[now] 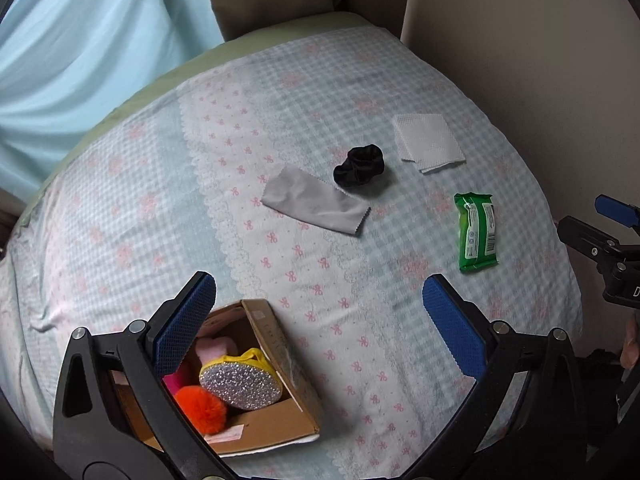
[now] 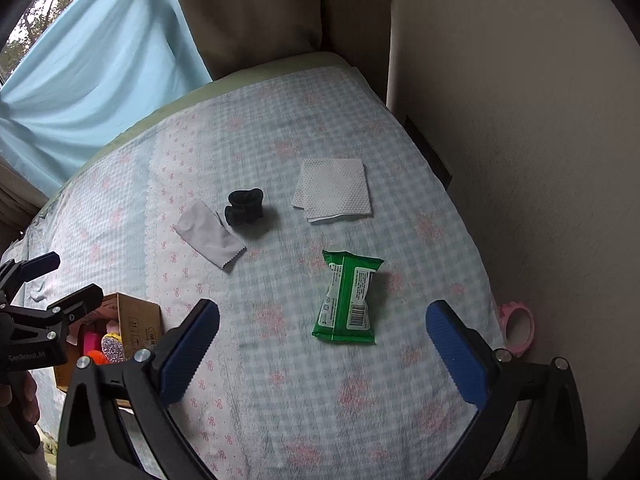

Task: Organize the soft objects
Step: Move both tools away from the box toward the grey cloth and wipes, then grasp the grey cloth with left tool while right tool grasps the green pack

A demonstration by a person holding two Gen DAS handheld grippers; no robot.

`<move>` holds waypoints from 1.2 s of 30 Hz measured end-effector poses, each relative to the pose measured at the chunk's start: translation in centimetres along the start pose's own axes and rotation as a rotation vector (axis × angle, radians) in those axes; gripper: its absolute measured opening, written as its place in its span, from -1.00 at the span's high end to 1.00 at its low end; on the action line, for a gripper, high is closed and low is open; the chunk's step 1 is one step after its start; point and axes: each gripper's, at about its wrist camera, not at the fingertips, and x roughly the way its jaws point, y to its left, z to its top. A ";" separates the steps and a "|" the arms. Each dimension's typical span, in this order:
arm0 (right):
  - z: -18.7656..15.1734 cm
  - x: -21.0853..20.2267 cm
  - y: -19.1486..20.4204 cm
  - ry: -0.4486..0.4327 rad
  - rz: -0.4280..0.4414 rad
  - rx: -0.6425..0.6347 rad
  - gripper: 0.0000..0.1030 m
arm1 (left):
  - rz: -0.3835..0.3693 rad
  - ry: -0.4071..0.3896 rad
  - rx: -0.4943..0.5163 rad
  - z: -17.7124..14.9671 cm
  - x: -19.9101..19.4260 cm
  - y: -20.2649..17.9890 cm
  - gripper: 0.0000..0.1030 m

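Observation:
A cardboard box (image 1: 280, 364) lies on the bed near the front left, holding a glittery silver pouch (image 1: 240, 384), an orange pompom (image 1: 202, 406) and pink soft items. On the bedspread lie a grey cloth (image 1: 314, 202), a black scrunchie (image 1: 359, 166), a white folded tissue (image 1: 428, 142) and a green wipes pack (image 1: 477, 232). My left gripper (image 1: 320, 320) is open and empty, over the box's right edge. My right gripper (image 2: 322, 344) is open and empty, just short of the green wipes pack (image 2: 348, 300). The box (image 2: 136, 320) shows at left in the right wrist view.
A checked bedspread (image 1: 140, 220) covers the bed. A beige headboard and wall (image 2: 500, 120) stand at the back and right. A light blue curtain (image 1: 80, 60) hangs at the left. A pink tape roll (image 2: 518, 326) lies at the bed's right edge.

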 end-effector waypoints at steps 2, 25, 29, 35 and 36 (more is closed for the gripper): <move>0.3 1.3 -0.4 0.012 -0.003 0.018 -1.00 | -0.010 0.016 0.027 1.1 1.7 -0.2 -1.00; -2.6 18.4 -4.0 0.131 -0.072 0.212 -0.99 | -0.100 0.322 0.434 7.3 27.3 -1.6 -1.00; -2.7 19.1 -3.9 0.144 -0.075 0.215 -0.75 | -0.114 0.336 0.449 7.0 28.7 -1.9 -1.00; -2.7 19.6 -3.0 0.161 -0.108 0.180 -0.03 | -0.148 0.327 0.452 6.6 29.1 -2.1 -0.78; -2.7 19.6 -3.0 0.159 -0.113 0.179 0.04 | -0.153 0.327 0.452 6.5 29.1 -2.1 -0.65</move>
